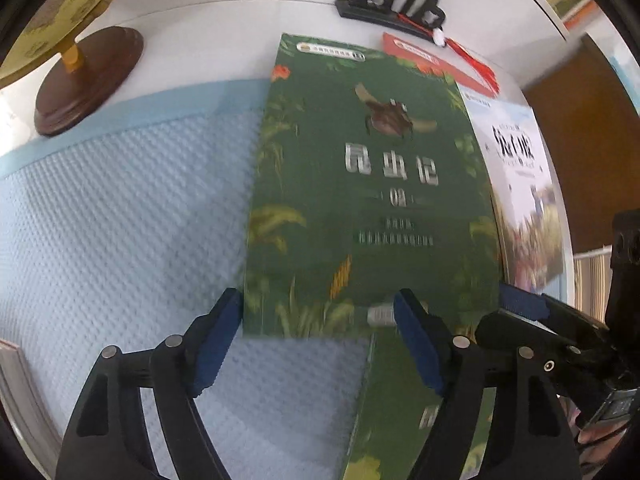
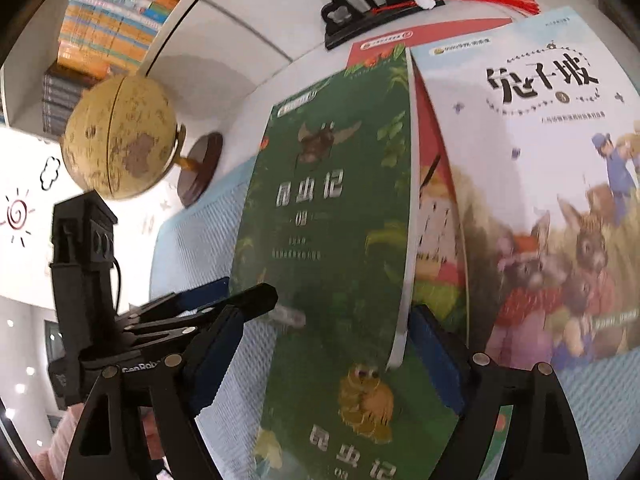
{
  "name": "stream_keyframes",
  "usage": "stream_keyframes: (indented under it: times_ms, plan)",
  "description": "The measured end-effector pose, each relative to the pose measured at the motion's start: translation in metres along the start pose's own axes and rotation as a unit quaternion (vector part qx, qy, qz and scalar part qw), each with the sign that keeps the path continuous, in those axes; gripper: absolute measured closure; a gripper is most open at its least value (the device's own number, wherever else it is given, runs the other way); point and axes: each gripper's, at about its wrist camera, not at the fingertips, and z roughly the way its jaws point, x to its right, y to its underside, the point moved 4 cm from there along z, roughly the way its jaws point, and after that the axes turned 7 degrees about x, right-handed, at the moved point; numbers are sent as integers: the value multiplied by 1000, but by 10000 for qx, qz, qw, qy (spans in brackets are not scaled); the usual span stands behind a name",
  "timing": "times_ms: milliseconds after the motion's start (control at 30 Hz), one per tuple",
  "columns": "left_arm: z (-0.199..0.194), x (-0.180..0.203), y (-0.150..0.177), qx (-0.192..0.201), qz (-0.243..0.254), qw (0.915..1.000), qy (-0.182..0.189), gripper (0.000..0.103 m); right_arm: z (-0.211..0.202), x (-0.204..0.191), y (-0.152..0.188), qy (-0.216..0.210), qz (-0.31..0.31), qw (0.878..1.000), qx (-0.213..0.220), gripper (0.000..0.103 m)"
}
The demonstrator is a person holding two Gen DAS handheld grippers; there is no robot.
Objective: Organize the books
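Note:
A green book with a beetle on its cover (image 1: 360,184) (image 2: 320,208) lies tilted over a second green book (image 2: 364,404) (image 1: 400,420). To their right a pale book with rabbits (image 2: 540,200) (image 1: 524,184) overlaps a red book (image 2: 436,184) (image 1: 420,56). My left gripper (image 1: 318,344) is open at the beetle book's near left corner, with one pad by the book's left edge and the other over the cover. My right gripper (image 2: 324,368) stands open around the near end of the green books, its pads not pressing on them.
All books rest on a blue textured mat (image 1: 120,220) on a white table. A yellow globe (image 2: 120,136) on a brown base (image 1: 88,80) stands at the back left. A black stand (image 1: 392,0) with a red tassel (image 2: 500,0) sits behind the books. A packed bookshelf (image 2: 112,20) is beyond.

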Motion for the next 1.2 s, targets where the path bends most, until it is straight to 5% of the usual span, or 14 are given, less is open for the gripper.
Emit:
stream_keyframes:
  times_ms: [200, 367, 467, 600, 667, 800, 967, 1133, 1200]
  plan:
    - [-19, -11, 28, 165, 250, 9995, -56, 28, -10, -1, 32, 145, 110, 9998, 43, 22]
    - [-21, -32, -5, 632, -232, 9974, 271, 28, -26, 14, 15, 191, 532, 9971, 515, 22]
    - [-4, -37, -21, 501, -469, 9965, 485, 26, -13, 17, 6, 114, 682, 9963, 503, 22]
    - [-5, -12, -21, 477, 14, 9961, 741, 23, -4, 15, -4, -150, 975, 9934, 579, 21]
    - [-2, 0, -21, 454, 410, 9971, 448, 24, -2, 12, -4, -174, 1012, 9932, 553, 21]
    - [-10, 2, -5, 321, 414, 9958, 757, 24, -4, 10, 4, -109, 907, 9948, 454, 21]
    - [-31, -1, 41, 105, 389, 9948, 935, 24, -16, 10, 34, -129, 914, 9954, 255, 21]
    - [-58, -10, 131, -457, 314, 9914, 1184, 25, -34, -4, 112, -175, 655, 9974, -241, 21]
    - [-64, -22, 156, -759, -55, 9862, 1468, 34, -45, -2, 150, -480, 828, 9940, -528, 22]
